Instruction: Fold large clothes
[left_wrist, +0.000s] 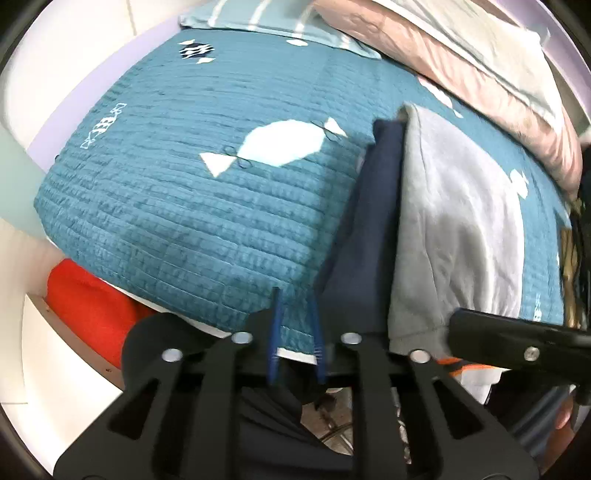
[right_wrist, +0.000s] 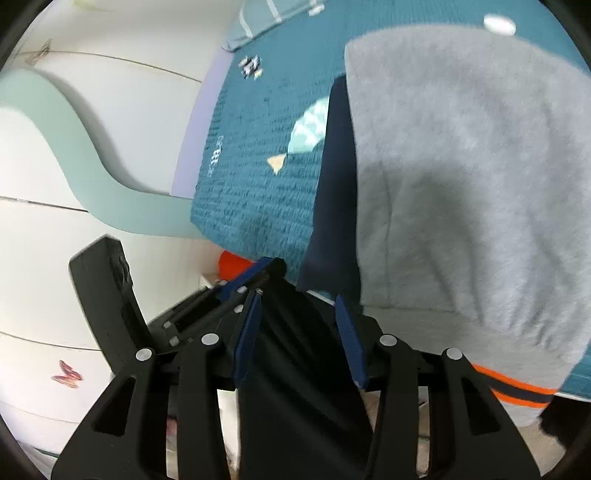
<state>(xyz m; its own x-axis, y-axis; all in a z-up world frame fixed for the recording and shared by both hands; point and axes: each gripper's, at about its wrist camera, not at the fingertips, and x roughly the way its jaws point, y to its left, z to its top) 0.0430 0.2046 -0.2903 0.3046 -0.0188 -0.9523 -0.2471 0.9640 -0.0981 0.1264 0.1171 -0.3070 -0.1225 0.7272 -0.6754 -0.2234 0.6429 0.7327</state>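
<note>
A: From the left wrist, what shows?

B: The grey fleece garment with a navy panel and an orange-striped hem (left_wrist: 454, 221) lies on the teal quilted bedspread with white sweet-shaped patches (left_wrist: 184, 192), its hem end drooping over the near edge; the left gripper (left_wrist: 297, 332) hangs off that edge, blue pads narrowly parted with nothing between them.

A: And the right wrist?

B: The same garment (right_wrist: 461, 177) is doubled over itself, one smooth fold already laid, I'd judge; the right gripper (right_wrist: 299, 332) sits just short of the navy edge, jaws apart, gripping nothing, with black fabric behind the gap that I can't place; the left gripper (right_wrist: 255, 273) shows beside it.

A: So what's left?

B: Probably another fold to shorten it, then squaring up the overhanging hem.
</note>
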